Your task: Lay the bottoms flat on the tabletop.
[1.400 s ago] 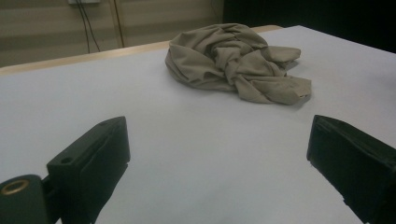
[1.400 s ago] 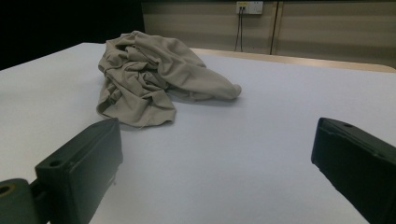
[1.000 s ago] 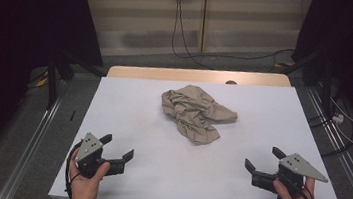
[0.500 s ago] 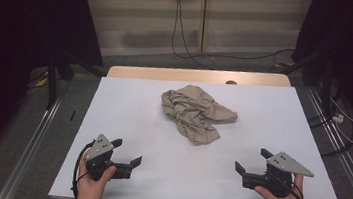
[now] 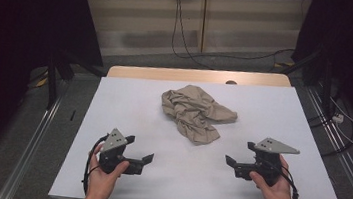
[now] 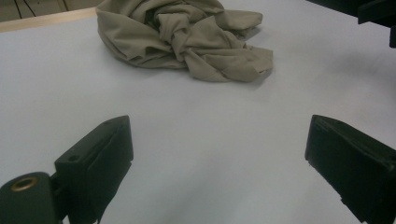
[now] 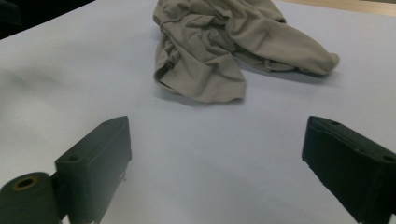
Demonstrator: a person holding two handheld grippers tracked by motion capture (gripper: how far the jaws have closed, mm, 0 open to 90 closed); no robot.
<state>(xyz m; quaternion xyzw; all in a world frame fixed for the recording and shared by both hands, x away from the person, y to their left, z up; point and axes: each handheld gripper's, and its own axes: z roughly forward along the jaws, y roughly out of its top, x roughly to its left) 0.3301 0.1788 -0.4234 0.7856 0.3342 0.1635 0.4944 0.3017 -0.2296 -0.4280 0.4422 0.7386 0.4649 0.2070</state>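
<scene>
High view: a crumpled beige cloth (image 5: 194, 113) lies on the white table (image 5: 283, 116), ahead of both sets of fingers and between them, well apart from each. The left gripper (image 5: 139, 149) and the right gripper (image 5: 240, 153) sit low over the near part of the table, each held in one hand, their jaws spread and nothing between them; the right jaws have just been closing slightly, yet stand wide with only bare table between them. The heap's long axis runs obliquely, from a bunched far-left end to a flatter lobe on the near-right side, with a second tongue pointing to the right. Left gripper view: the cloth (image 6: 184, 37) lies beyond the spread fingers (image 6: 100, 154), slightly toward the left one; its nearest flap ends in a folded corner lying flat on the table. Right gripper view: the cloth (image 7: 224, 46) lies ahead of the open fingers (image 7: 100, 154), its rounded hem lobe nearest and a long tongue trailing away to the right. Judged from its deep wrinkles, the fabric is light, limp and not fragile; it should drape when lifted and slide easily on the smooth surface. Raised hems and corners at the near edge look the best places to pinch.
</scene>
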